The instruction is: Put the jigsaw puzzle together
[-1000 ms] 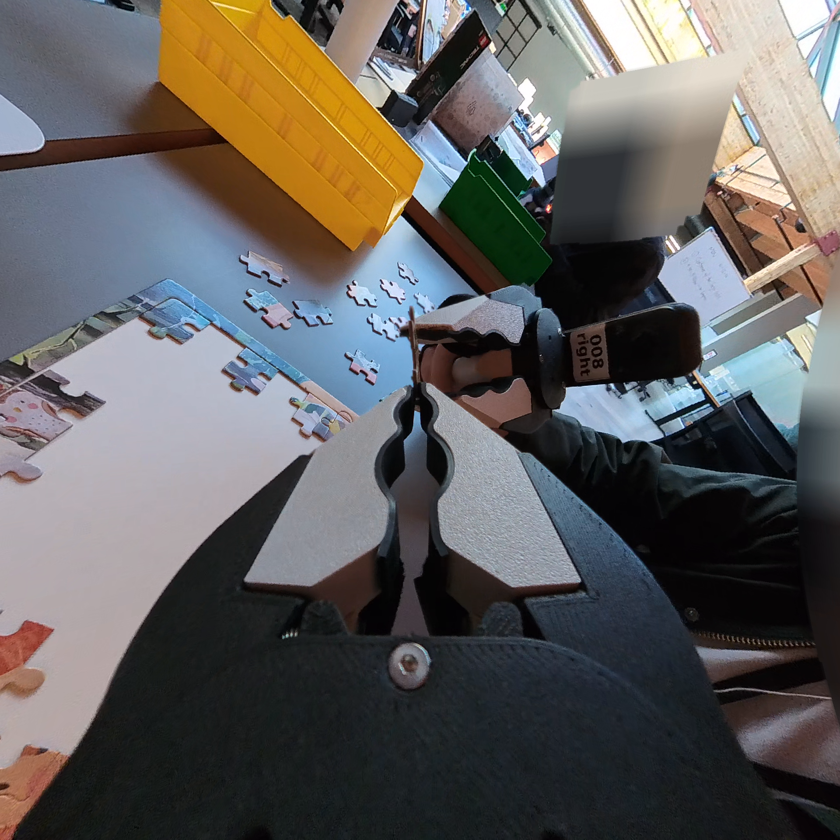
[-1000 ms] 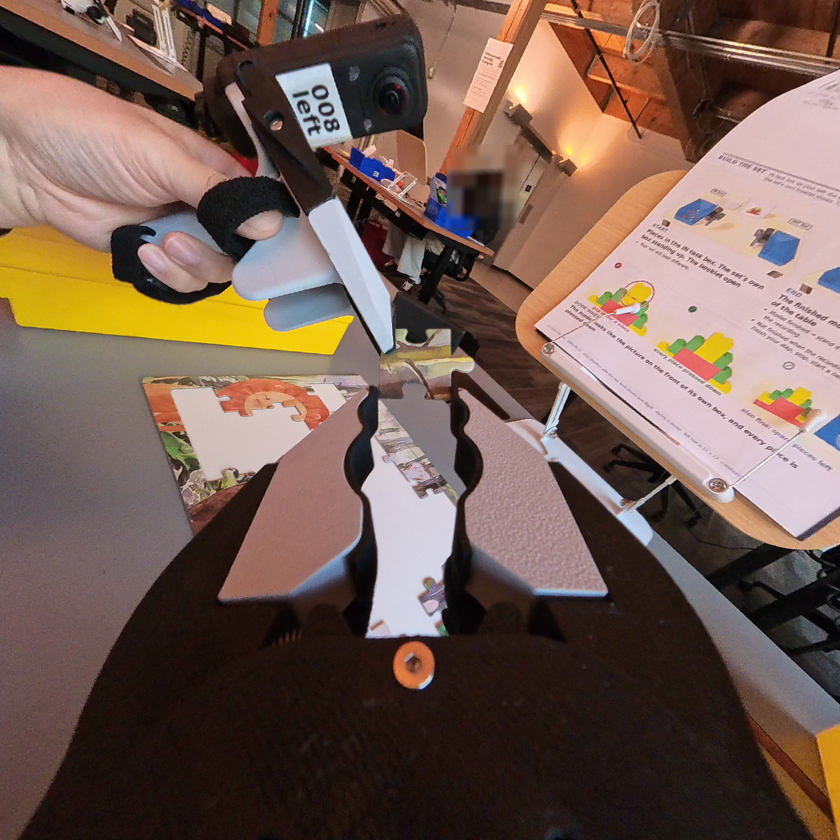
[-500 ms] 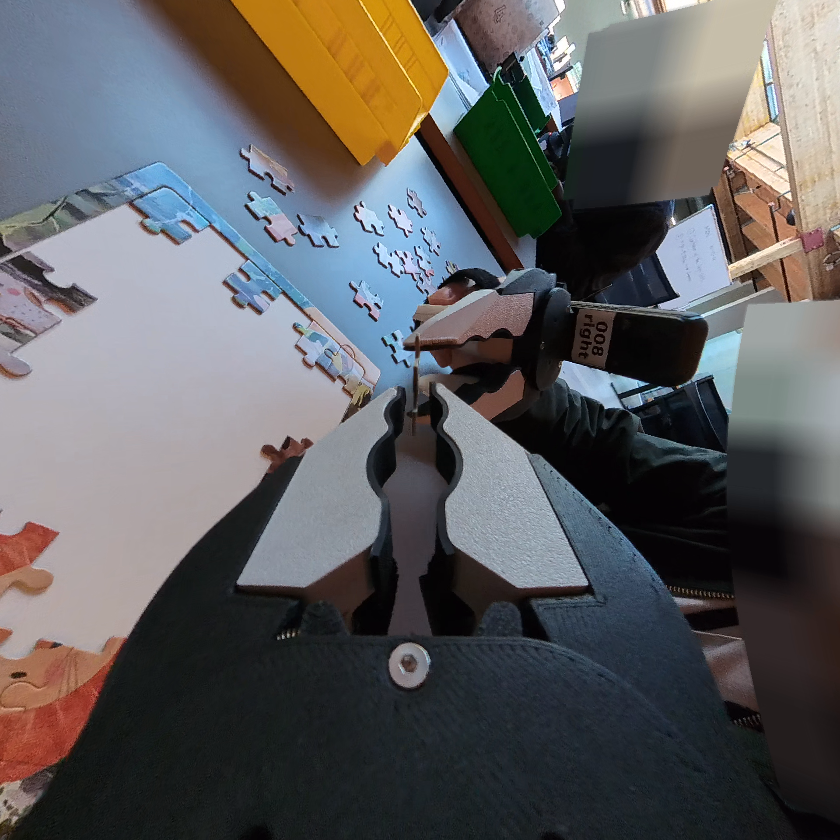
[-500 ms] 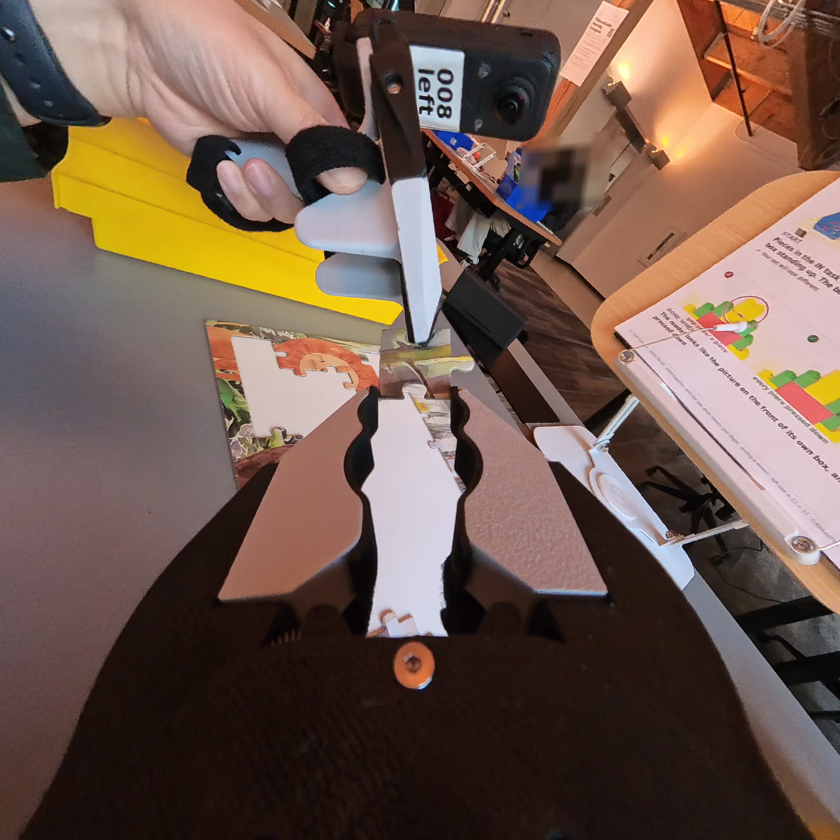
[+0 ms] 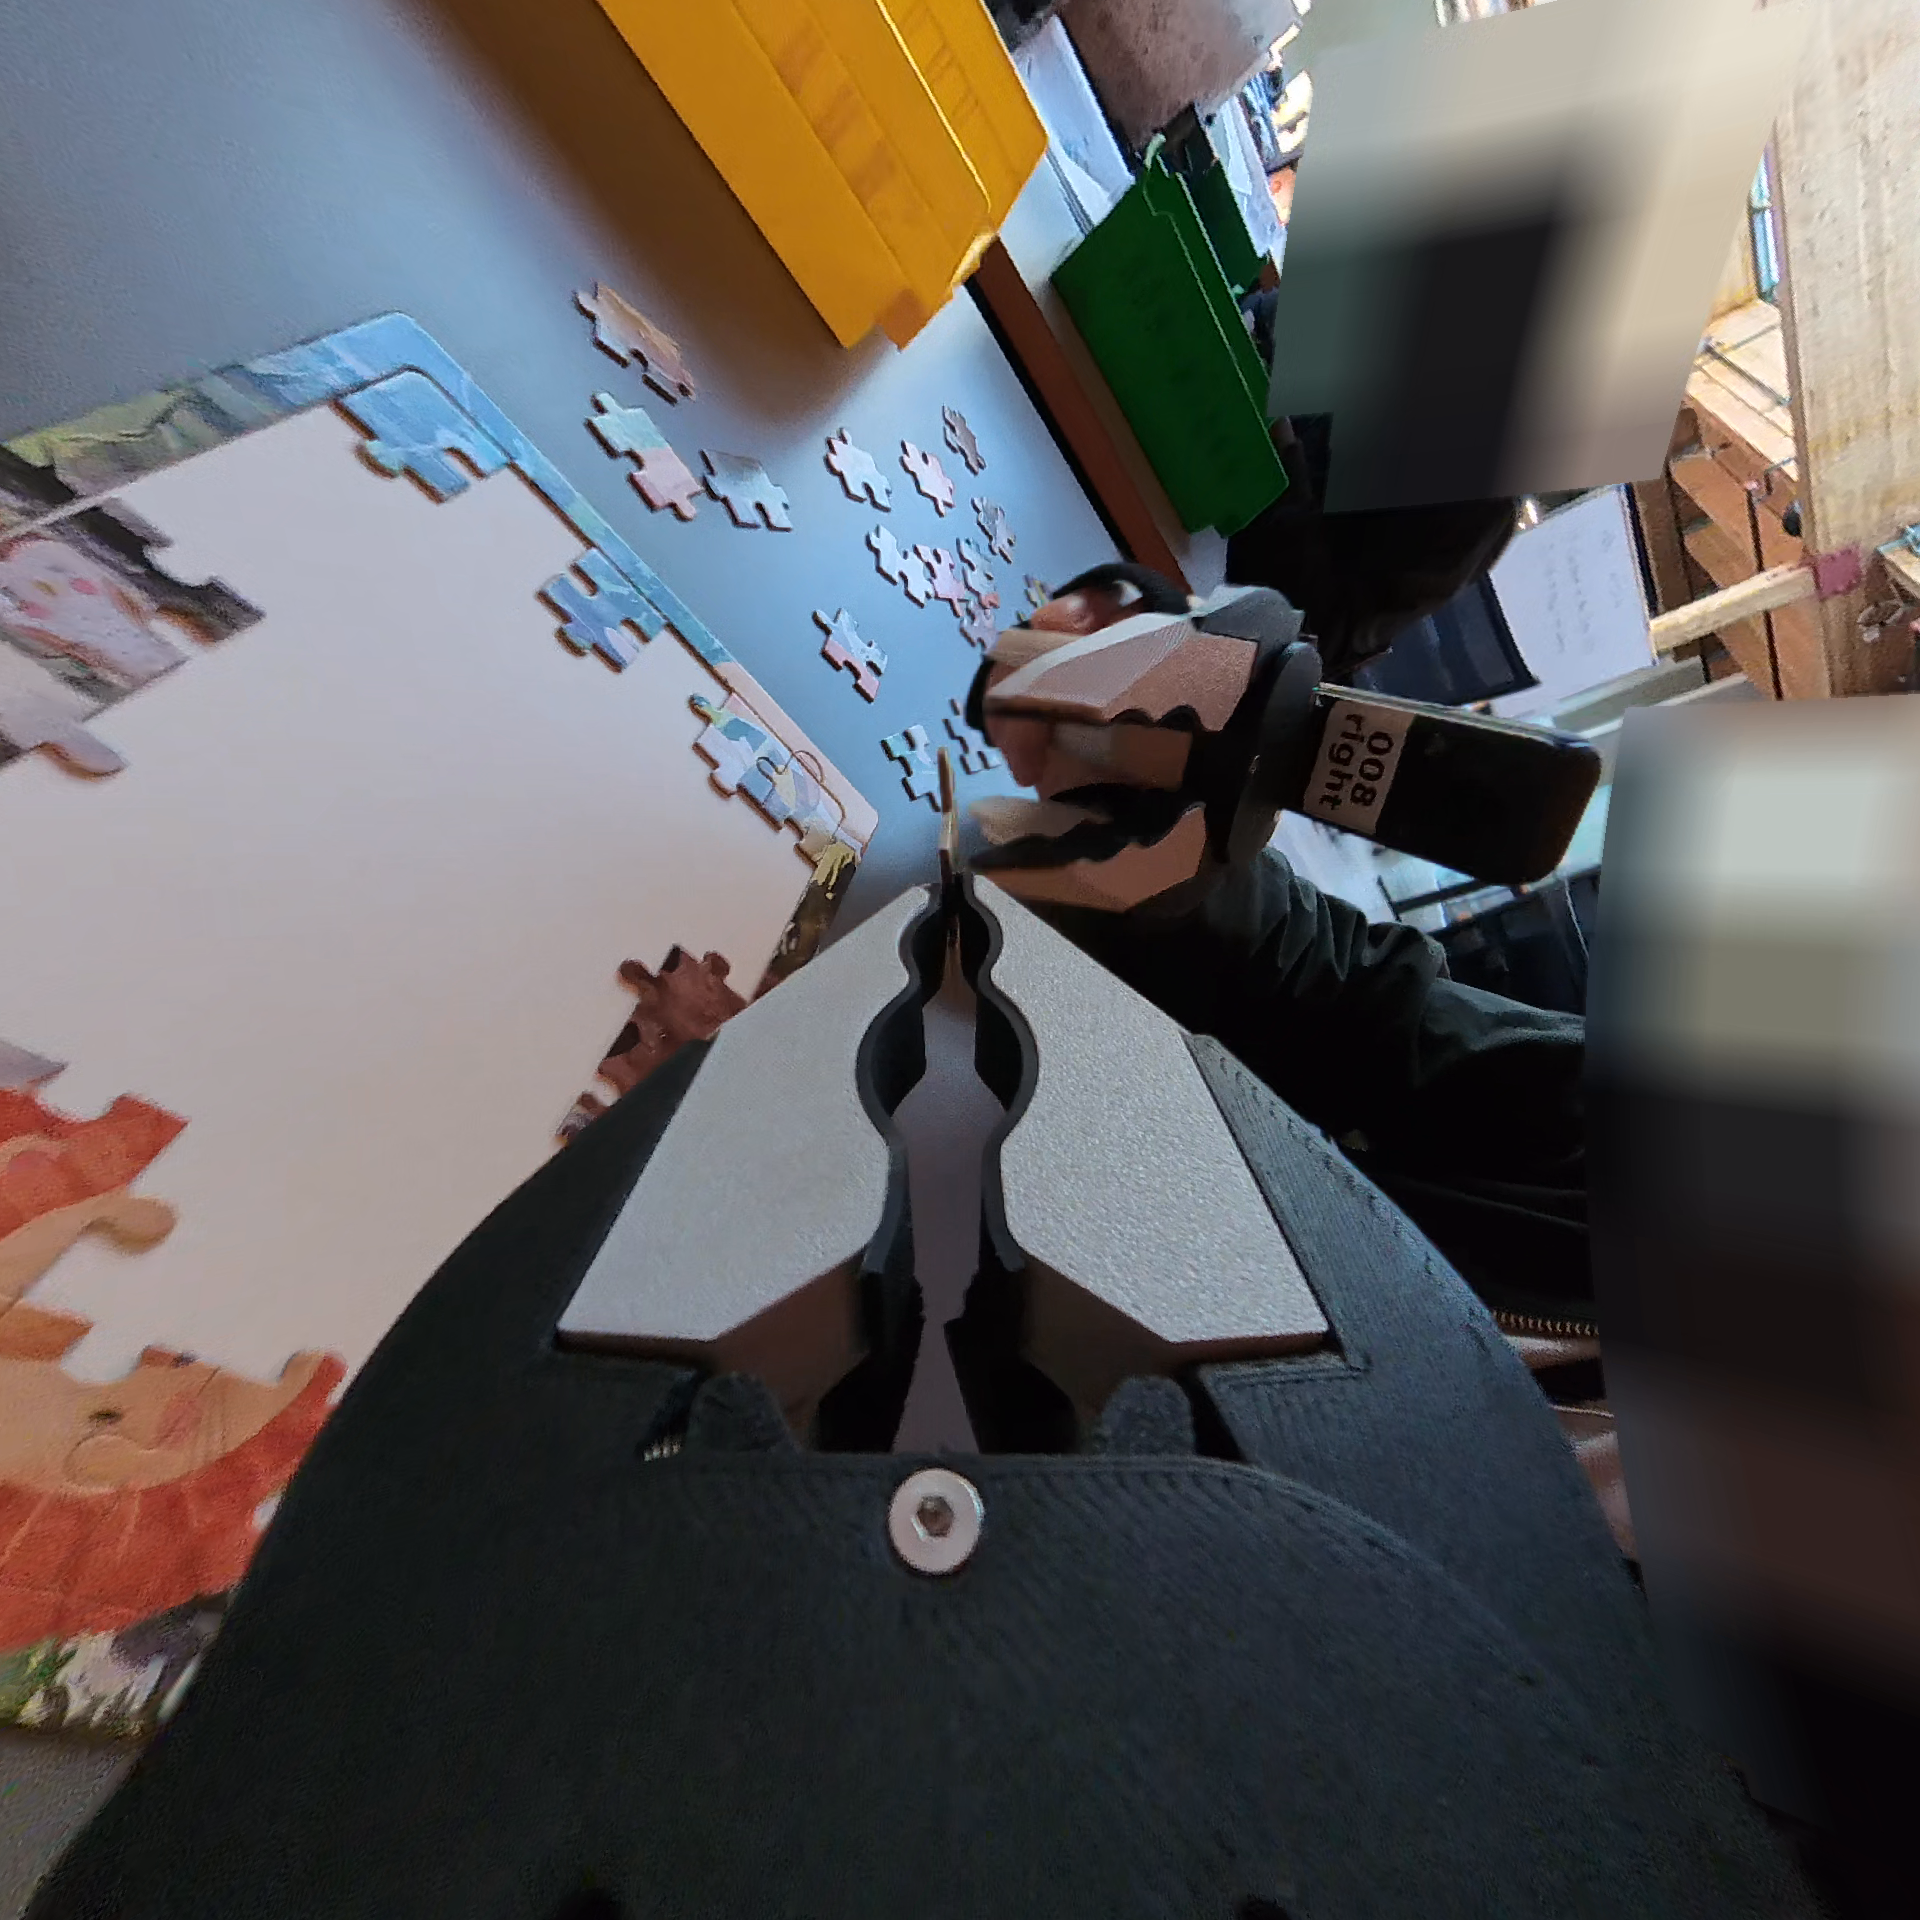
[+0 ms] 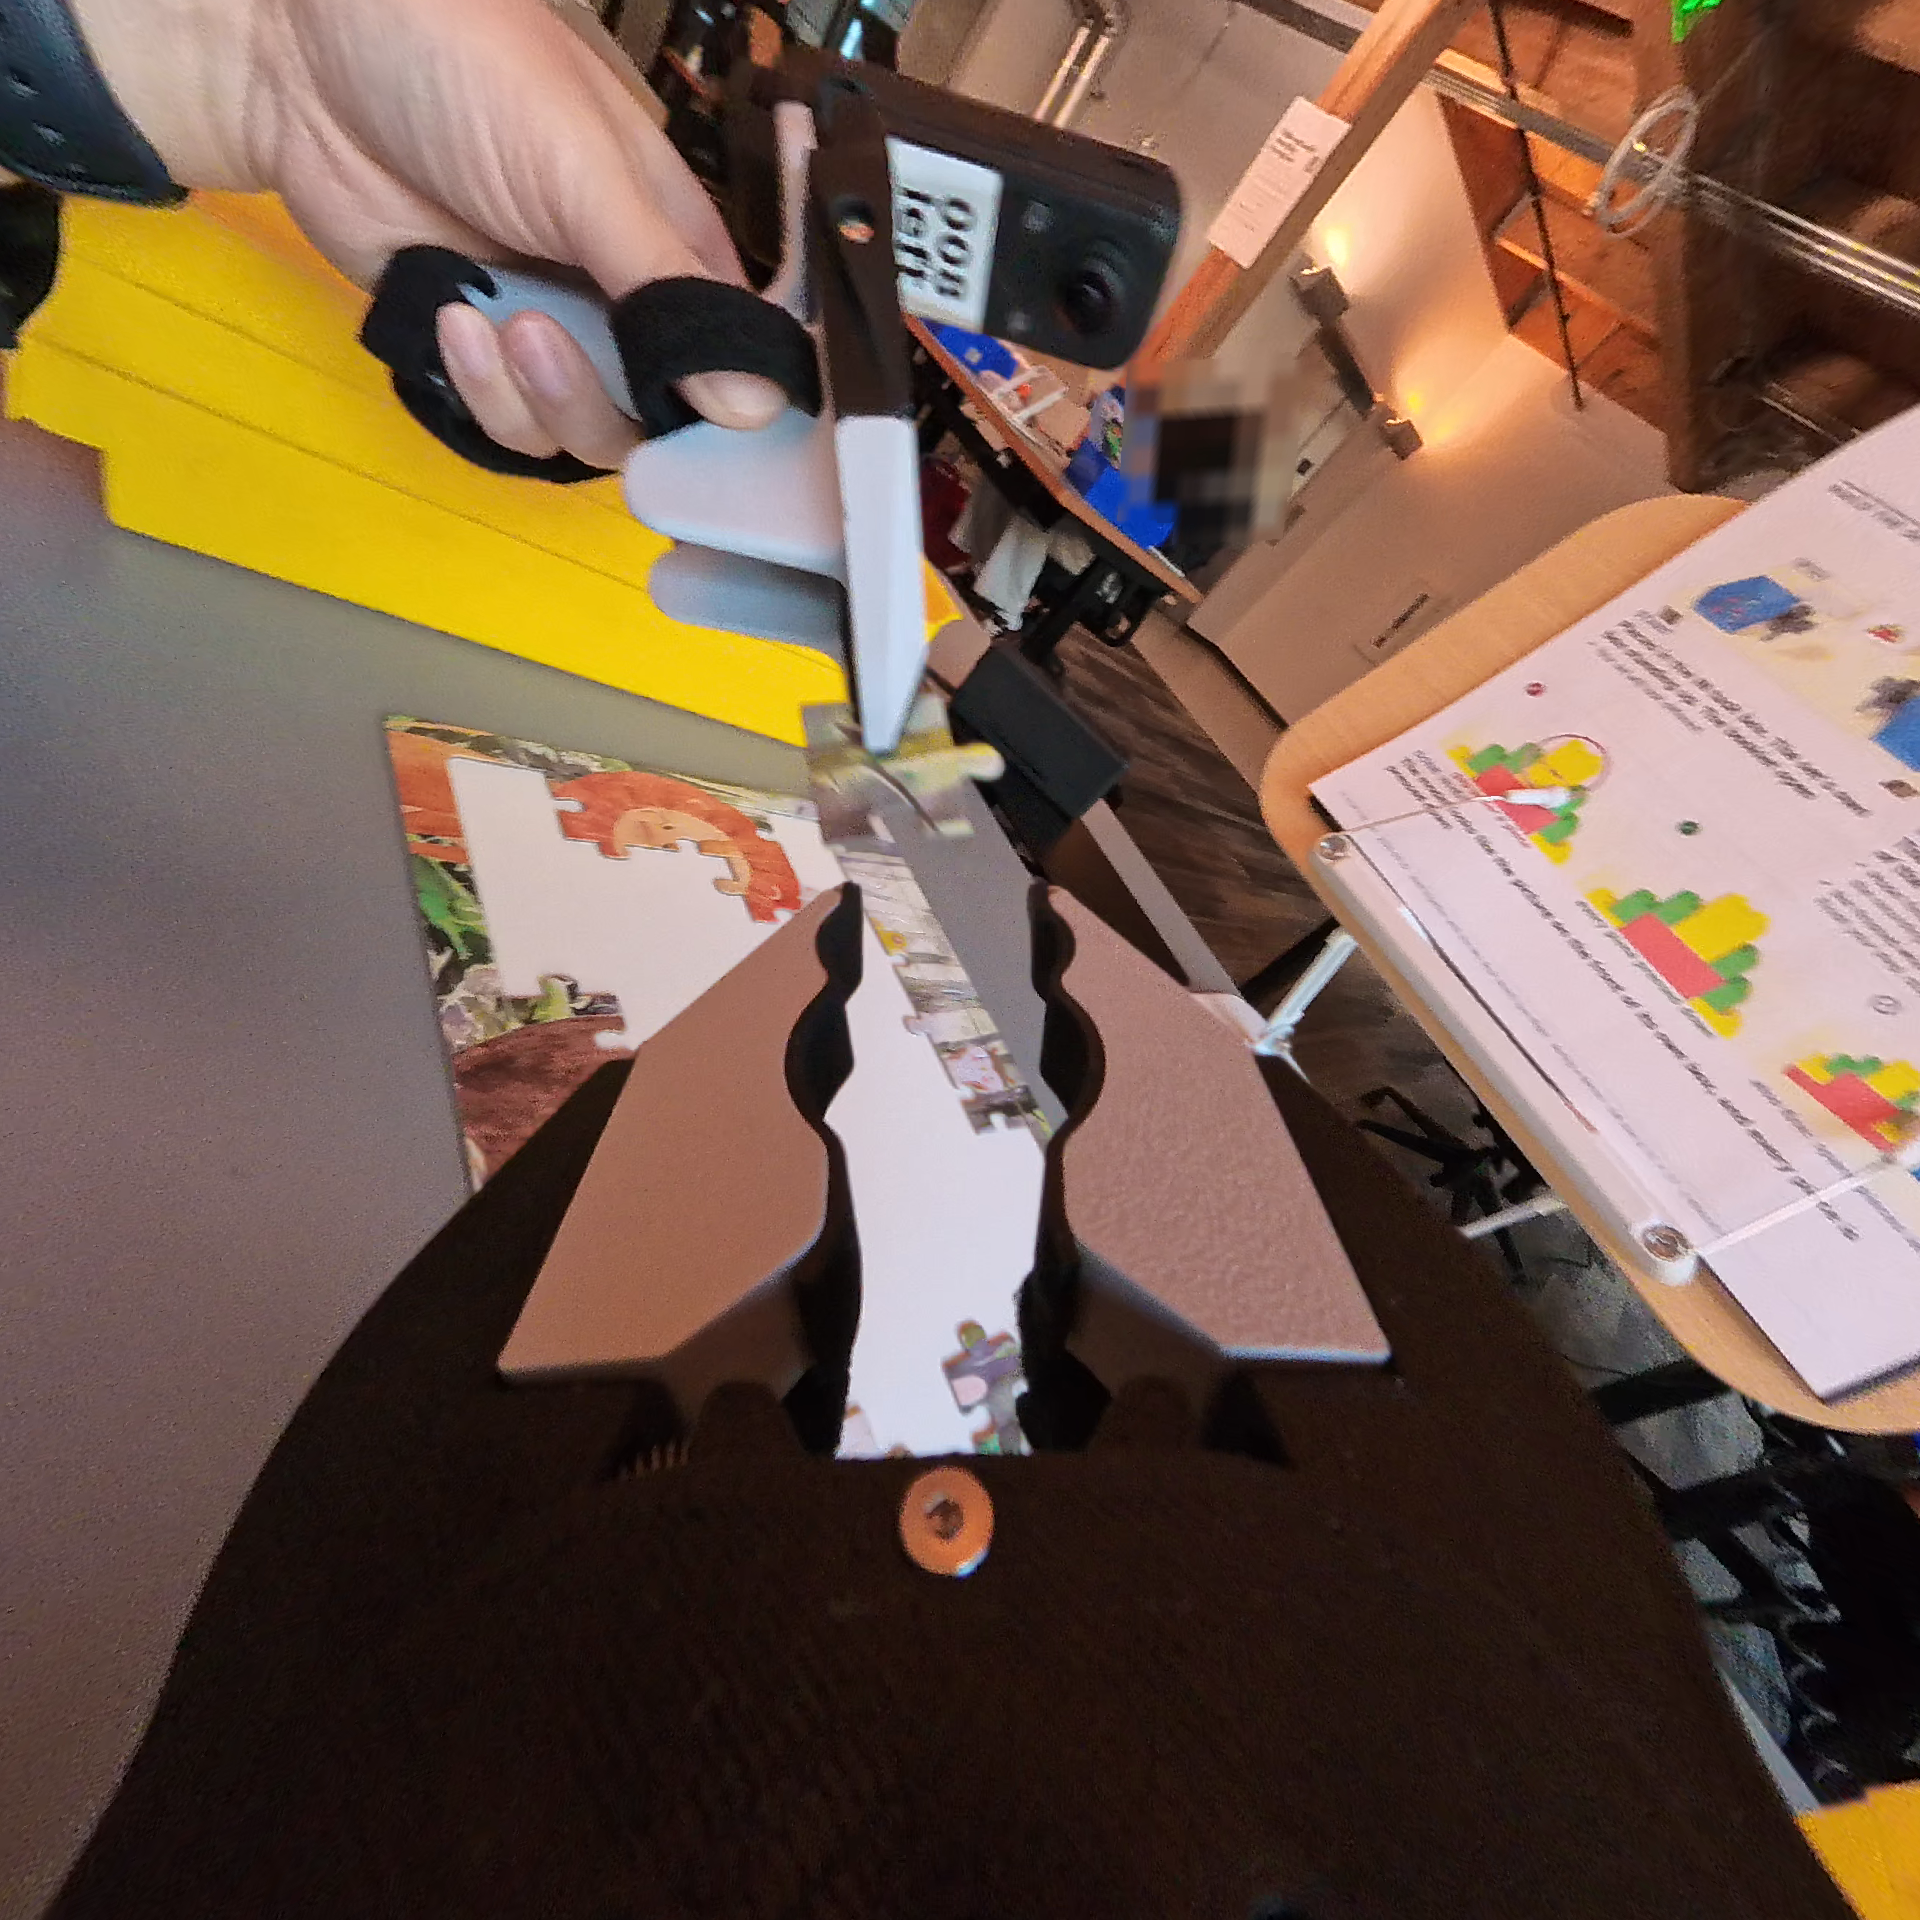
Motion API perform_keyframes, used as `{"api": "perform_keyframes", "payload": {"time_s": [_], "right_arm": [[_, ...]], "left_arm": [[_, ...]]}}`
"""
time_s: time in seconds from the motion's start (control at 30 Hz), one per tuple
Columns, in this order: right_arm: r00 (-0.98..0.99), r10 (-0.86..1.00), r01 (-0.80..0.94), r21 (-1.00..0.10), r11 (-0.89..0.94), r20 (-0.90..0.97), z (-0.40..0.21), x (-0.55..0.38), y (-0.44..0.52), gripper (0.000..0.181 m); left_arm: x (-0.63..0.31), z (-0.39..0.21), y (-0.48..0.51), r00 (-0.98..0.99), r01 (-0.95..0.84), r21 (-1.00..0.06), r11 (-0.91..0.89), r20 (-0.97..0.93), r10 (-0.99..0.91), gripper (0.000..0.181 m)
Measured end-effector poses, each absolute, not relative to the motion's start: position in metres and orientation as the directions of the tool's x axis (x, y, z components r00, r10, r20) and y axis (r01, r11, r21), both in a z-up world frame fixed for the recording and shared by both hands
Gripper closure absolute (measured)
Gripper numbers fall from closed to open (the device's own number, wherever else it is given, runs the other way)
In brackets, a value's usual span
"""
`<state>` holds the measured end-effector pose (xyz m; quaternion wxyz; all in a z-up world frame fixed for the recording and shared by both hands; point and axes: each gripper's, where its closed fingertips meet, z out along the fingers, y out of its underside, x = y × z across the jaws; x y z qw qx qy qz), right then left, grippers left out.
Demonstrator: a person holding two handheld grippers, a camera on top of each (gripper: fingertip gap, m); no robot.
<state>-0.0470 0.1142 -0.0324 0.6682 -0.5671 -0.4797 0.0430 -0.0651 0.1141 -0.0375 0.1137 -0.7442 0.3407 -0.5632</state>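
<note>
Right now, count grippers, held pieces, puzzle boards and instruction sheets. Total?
Grippers: 2, left gripper shut on the piece, right gripper open
Held pieces: 1, the piece
Puzzle boards: 1, board, partly filled
Instruction sheets: 1, sheet
Total: 5

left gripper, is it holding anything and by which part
Yes. The left gripper is shut on one puzzle piece, pinching it at one edge with its fingertips; the rest sticks out free. The right gripper is open and holds nothing.
</note>
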Motion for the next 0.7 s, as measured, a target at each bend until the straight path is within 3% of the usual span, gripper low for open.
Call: {"api": "perform_keyframes", "payload": {"time_s": [0.2, 0.4, 0.57, 0.7], "right_arm": [[0.585, 0.652, 0.435, -0.865, 0.249, 0.482, -0.041, -0.033, 0.126, 0.151], [0.504, 0.677, 0.549, -0.804, 0.228, 0.536, -0.071, -0.043, 0.127, 0.151], [0.472, 0.733, 0.52, -0.826, 0.218, 0.49, -0.076, -0.059, 0.119, 0.149], [0.542, 0.729, 0.453, -0.876, 0.165, 0.418, -0.063, -0.076, 0.12, 0.134]], "left_arm": [[-0.124, -0.082, 0.137, 0.484, -0.409, -0.404, -0.818, 0.664, -0.57, 0.181], [-0.13, -0.112, 0.125, 0.547, -0.488, -0.252, -0.836, 0.658, -0.518, 0.181], [-0.119, -0.105, 0.123, 0.52, -0.503, -0.296, -0.812, 0.647, -0.558, 0.181], [-0.099, -0.084, 0.117, 0.413, -0.476, -0.348, -0.808, 0.722, -0.555, 0.181]]}}
